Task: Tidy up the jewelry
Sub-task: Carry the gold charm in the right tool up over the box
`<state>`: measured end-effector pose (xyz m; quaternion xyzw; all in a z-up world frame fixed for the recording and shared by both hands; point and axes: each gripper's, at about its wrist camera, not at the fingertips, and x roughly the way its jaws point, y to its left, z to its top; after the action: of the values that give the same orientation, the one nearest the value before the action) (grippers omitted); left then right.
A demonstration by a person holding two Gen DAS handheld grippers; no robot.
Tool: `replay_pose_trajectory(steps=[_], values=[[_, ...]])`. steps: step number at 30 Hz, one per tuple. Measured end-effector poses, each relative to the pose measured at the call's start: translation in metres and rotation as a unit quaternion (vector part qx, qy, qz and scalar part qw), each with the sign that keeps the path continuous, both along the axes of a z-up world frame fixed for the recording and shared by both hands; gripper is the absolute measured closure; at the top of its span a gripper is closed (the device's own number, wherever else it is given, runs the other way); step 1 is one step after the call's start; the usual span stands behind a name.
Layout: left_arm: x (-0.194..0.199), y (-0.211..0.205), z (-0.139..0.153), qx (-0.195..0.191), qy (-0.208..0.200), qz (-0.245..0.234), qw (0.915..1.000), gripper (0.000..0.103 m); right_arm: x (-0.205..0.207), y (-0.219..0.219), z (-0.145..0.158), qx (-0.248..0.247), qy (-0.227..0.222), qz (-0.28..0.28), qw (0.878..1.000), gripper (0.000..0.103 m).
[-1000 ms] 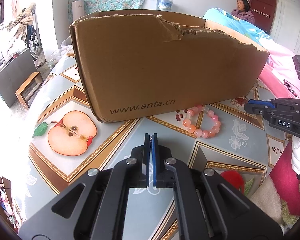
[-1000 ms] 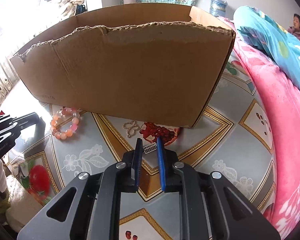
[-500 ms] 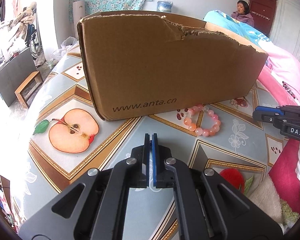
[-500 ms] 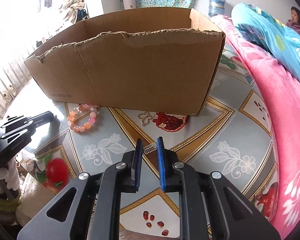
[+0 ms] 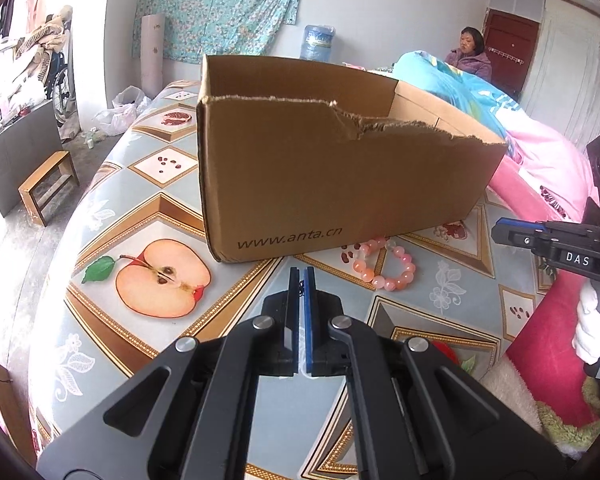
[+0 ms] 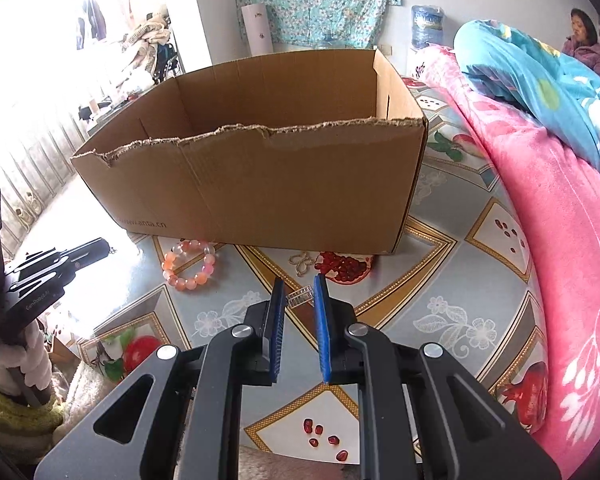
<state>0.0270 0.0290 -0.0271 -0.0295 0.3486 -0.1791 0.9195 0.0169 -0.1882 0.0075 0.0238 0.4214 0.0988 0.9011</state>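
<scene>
An open cardboard box (image 5: 340, 184) with a torn front rim stands on the patterned table; it also shows in the right wrist view (image 6: 260, 192). A pink bead bracelet (image 5: 384, 268) lies in front of it, also seen in the right wrist view (image 6: 190, 264). A small gold chain piece (image 6: 300, 262) lies on the table near the box. My left gripper (image 5: 300, 280) is shut on a thin dark piece of jewelry, above the table. My right gripper (image 6: 298, 296) is shut on a small clear sparkly jewelry piece (image 6: 299, 297), held above the table before the box.
The table carries a fruit-print cloth (image 5: 160, 276). A pink blanket (image 6: 560, 240) lies along its right side. A small wooden stool (image 5: 48, 188) stands on the floor to the left. A person (image 5: 470, 54) sits in the far background.
Both grippers have risen and drawn back from the box, so its open inside now shows. Each keeps its hold on its piece.
</scene>
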Motion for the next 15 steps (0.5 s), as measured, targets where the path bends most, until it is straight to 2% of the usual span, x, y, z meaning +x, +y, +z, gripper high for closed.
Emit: replay_pose_trajectory(steps=[5,9,12,15], values=[[-0.012,0.012,0.029,-0.034,-0.023,-0.009,0.9991,0.102,-0.003,-0.004,0.020,0.010,-0.023,0.001,1.000,0.088],[-0.019,0.015,0.065,-0.055,-0.057,-0.027,0.9965,0.102,-0.005,-0.006,0.048,0.020,-0.056,0.006,0.998,0.088],[-0.014,0.010,0.096,-0.078,-0.079,-0.049,0.9926,0.102,-0.002,-0.005,0.073,0.028,-0.085,0.019,0.996,0.088],[0.002,0.003,0.116,-0.082,-0.093,-0.063,0.9903,0.102,0.007,-0.003,0.097,0.026,-0.112,0.038,0.993,0.088]])
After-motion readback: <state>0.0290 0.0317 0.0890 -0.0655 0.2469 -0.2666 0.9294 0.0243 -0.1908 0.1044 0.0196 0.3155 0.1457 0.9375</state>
